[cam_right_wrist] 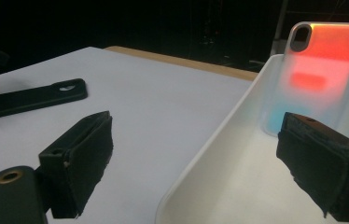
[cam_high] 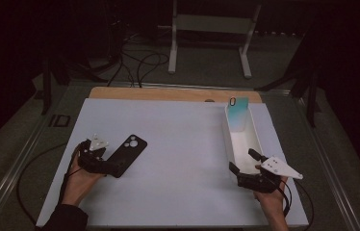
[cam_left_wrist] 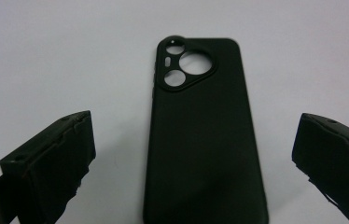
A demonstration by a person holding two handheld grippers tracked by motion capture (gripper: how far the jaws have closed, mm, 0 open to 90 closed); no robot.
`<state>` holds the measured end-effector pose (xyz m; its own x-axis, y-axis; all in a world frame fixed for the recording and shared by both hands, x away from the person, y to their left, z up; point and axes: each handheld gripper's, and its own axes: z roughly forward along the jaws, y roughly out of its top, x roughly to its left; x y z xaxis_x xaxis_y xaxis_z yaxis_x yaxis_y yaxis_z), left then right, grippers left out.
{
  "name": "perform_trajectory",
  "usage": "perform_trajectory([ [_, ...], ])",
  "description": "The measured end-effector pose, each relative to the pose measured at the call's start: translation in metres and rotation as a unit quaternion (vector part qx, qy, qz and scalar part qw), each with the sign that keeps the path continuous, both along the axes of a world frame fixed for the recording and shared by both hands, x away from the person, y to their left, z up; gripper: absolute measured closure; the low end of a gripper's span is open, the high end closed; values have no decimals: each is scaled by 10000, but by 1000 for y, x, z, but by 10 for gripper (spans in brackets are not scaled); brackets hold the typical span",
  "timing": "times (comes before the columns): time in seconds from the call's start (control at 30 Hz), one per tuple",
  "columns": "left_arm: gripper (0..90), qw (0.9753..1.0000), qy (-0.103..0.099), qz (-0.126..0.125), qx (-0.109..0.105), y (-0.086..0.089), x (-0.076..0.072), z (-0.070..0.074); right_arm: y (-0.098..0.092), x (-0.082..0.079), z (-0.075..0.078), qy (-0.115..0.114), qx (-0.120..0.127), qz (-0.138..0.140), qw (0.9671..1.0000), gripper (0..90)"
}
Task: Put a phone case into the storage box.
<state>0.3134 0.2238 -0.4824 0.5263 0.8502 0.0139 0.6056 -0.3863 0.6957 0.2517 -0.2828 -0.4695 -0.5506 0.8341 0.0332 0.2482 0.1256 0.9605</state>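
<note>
With its jaws spread wide and empty astride the black phone case (cam_left_wrist: 205, 140), the left gripper (cam_left_wrist: 196, 154) may skid the slim case across the white table (cam_high: 183, 144) instead of lifting it.

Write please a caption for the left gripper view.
Open left gripper straddles a black phone case lying flat on the white table.

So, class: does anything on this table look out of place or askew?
Slightly. The black phone case lies flat and slanted on the white table, between the open left gripper's jaws, while the translucent case leans upright inside the white bin.
</note>
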Motion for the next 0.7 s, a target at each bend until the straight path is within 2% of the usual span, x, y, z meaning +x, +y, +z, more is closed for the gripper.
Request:
perform_trajectory([
  [0.27, 0, 9992, 349, -46, 190, -5, 16, -9, 0, 0, 0, -10, -1, 4, 10000, 107],
  [0.7, 0, 9963, 741, -172, 388, -17, 30, -23, 0, 0, 0, -8, -11, 0, 10000, 107],
])
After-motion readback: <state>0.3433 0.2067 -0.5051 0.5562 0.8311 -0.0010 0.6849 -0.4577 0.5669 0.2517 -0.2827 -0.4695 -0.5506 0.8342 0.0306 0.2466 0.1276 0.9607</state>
